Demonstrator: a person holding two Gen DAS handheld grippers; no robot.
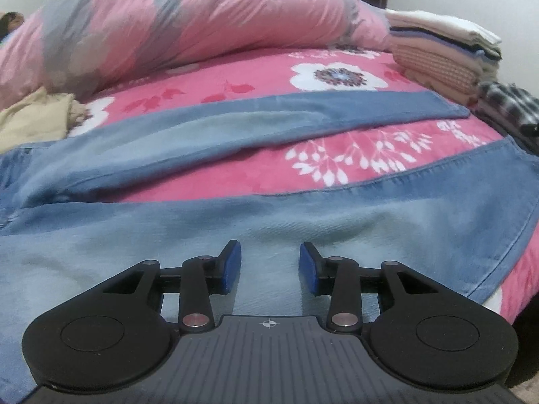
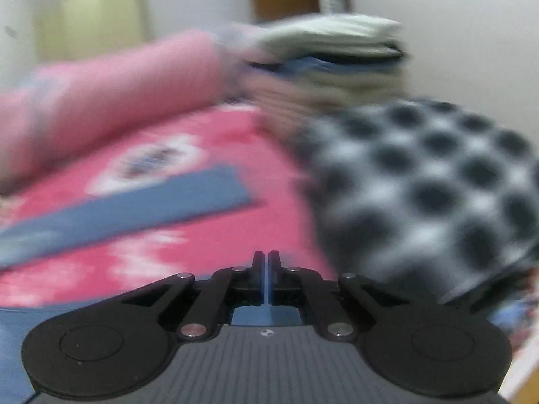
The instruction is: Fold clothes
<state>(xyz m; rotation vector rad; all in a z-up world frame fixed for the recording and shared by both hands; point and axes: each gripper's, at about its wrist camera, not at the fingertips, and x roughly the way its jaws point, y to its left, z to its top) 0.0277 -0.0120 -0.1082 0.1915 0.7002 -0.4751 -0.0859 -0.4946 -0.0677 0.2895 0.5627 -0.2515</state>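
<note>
Pink floral bedsheet (image 1: 215,94), jeans (image 1: 303,222) spread, legs pointing right

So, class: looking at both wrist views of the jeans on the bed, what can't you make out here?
- Jeans waistband: left wrist view, cut off by the left edge.
- Folded stack: right wrist view, motion blur hides the single garments.
- Right gripper: shut, but blur hides whether denim is pinched.
- Checked cloth: left wrist view, cut by the right edge.
</note>
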